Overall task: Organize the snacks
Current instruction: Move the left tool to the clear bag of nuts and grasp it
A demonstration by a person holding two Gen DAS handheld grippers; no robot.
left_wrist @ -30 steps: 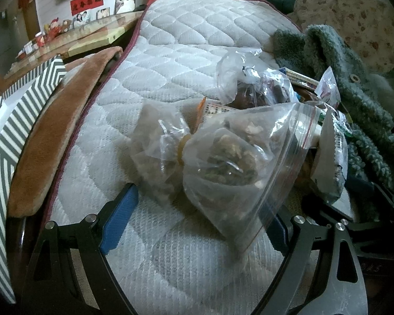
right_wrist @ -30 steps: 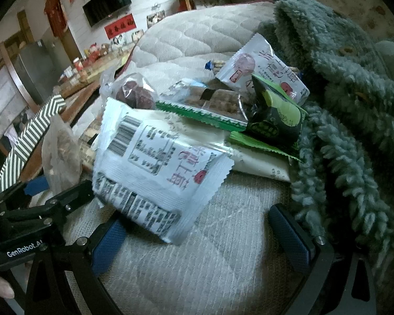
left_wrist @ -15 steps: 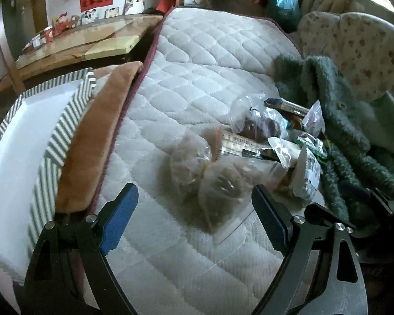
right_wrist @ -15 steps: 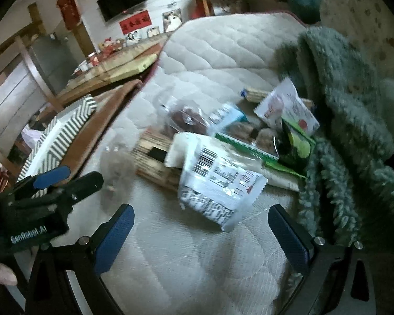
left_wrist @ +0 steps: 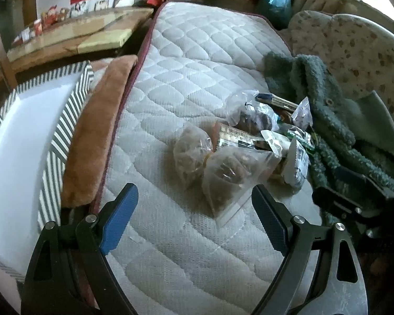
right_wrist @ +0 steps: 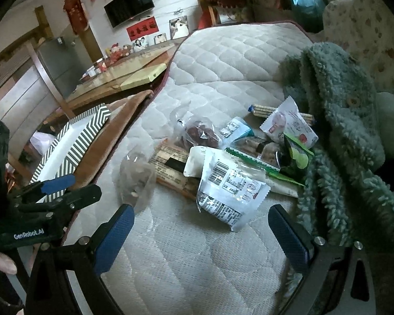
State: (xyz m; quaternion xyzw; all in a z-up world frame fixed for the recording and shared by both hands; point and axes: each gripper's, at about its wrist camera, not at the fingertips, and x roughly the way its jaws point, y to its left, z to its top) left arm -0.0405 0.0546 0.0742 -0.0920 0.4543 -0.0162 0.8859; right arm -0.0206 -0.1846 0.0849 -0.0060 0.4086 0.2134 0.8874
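Note:
A pile of snacks lies on the quilted mattress [left_wrist: 197, 84]. Nearest my left gripper [left_wrist: 194, 215] are two clear bags of brown snacks [left_wrist: 223, 173]. A white packet with a barcode [right_wrist: 228, 189] lies just ahead of my right gripper [right_wrist: 201, 228]. Behind it are a bag of dark red fruit [right_wrist: 199, 134], a green packet [right_wrist: 296, 160] and a white-pink packet [right_wrist: 289, 123]. Both grippers hover open over the mattress, holding nothing. A striped box with a white inside [left_wrist: 26, 131] stands left of the mattress. The left gripper [right_wrist: 55, 183] shows at the left of the right wrist view.
A brown plush strip [left_wrist: 92, 136] runs between the box and the mattress edge. A green fleece garment [right_wrist: 341, 131] is heaped right of the snacks, with a floral cushion [left_wrist: 354, 52] behind. A wooden table [right_wrist: 123, 73] with ornaments stands at the back left.
Both grippers have pulled back and up from the snack pile, so the bags and packets look smaller and farther off. The striped box has come into fuller view on the left.

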